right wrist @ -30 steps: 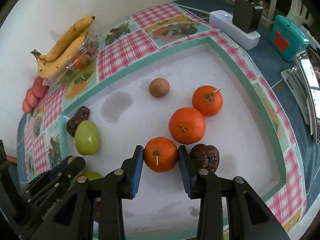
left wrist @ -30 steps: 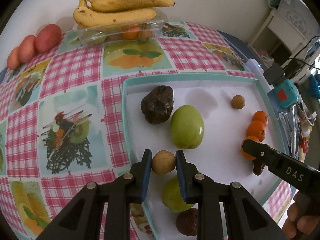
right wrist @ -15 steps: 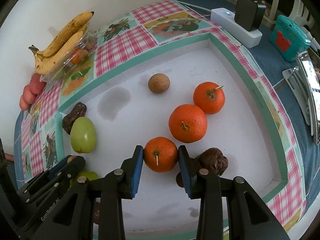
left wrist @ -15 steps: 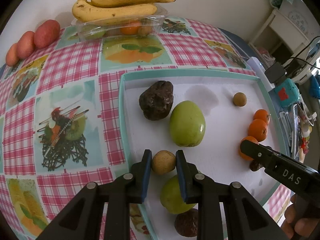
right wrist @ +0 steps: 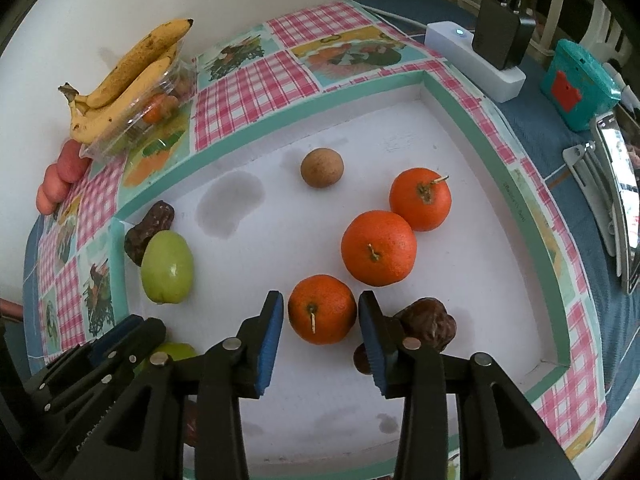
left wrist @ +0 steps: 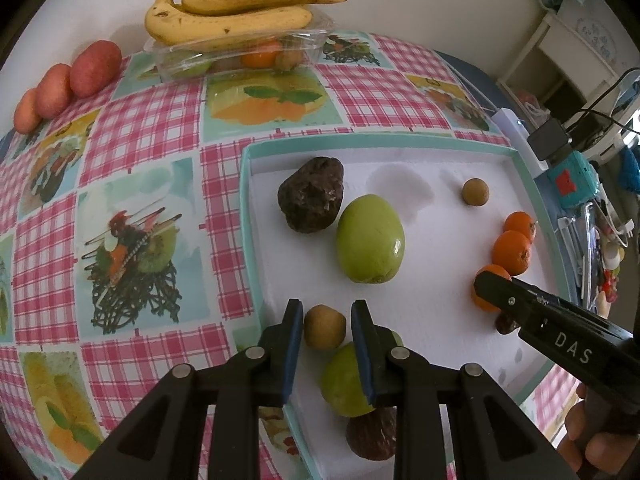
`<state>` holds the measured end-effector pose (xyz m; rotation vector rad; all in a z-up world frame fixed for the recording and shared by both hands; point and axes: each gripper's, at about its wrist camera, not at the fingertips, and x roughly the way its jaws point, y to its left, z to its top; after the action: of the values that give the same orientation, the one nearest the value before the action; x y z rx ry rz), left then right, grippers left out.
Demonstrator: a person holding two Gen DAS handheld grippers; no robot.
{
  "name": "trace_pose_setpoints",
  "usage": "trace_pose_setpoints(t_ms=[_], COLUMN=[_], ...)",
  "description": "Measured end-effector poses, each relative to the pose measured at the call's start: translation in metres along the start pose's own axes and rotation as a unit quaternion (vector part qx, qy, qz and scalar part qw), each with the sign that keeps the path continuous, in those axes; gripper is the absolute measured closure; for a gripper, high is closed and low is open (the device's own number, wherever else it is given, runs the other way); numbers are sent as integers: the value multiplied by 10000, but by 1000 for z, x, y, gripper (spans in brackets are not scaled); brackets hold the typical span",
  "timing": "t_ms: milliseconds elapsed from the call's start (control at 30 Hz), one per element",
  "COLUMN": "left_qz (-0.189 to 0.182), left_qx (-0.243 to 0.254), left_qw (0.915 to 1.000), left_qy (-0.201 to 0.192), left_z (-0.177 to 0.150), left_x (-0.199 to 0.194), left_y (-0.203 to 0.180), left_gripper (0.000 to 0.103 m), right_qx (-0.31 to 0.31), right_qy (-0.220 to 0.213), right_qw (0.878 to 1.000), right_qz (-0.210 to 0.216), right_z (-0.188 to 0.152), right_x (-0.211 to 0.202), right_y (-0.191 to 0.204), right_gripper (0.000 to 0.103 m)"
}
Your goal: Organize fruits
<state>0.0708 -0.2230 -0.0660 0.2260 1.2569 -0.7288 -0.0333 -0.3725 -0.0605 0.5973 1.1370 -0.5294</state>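
Observation:
A small brown round fruit lies at the left edge of the white tray. My left gripper straddles it, open, with a thin gap at the right pad. My right gripper is shut on the nearest orange. Two more oranges sit in a row beyond it. A dark wrinkled fruit lies right of that gripper, partly behind its finger. Also in the tray are a green fruit, a dark lumpy fruit and another brown round fruit.
A second green fruit and a brown fruit lie under my left gripper. Bananas top a clear box by the wall, near red fruits. A power strip and teal box flank the tray.
The small brown fruit now looks smaller between the left pads, with a gap showing. The right gripper shifted slightly, and the dark wrinkled fruit now sits partly behind its right finger.

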Motion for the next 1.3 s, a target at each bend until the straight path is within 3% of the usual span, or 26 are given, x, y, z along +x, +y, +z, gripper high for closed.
trace_pose_setpoints(t_ms=[367, 433, 467, 500, 633, 667, 767, 1033, 1300], left_qz=[59, 121, 207, 266, 680, 793, 1126, 1420, 1724], left_qx=[-30, -36, -58, -74, -342, -436, -698, -959, -981], left_qw=[9999, 9998, 9996, 9993, 9968, 9956, 9909, 9833, 9753], left_qy=[-119, -175, -207, -232, -228, -228, -231, -608, -975], left_z=[-2, -3, -4, -5, -9, -11, -15, -31, -49], left_x=[-25, -32, -36, -38, -47, -47, -48, -57, -78], left_y=[3, 4, 7, 9, 34, 42, 65, 91, 95], left_gripper=[72, 56, 35, 27, 23, 17, 2, 0, 0], right_qx=[-143, -176, -215, -249, -425, -465, -645, -1299, -1493], right_qy=[-259, -302, -317, -328, -406, -411, -442, -564, -652], right_qw=[9996, 9994, 9993, 9992, 9983, 9981, 9969, 9899, 9866], right_qz=[-8, -7, -2, -3, -11, -12, -86, 21, 7], right_z=[1, 1, 1, 1, -1, -2, -6, -22, -42], right_x=[-18, -22, -24, -25, -31, -31, -30, -28, -30], right_y=[10, 12, 13, 15, 24, 26, 36, 69, 80], right_gripper=[59, 51, 50, 49, 45, 44, 25, 19, 19])
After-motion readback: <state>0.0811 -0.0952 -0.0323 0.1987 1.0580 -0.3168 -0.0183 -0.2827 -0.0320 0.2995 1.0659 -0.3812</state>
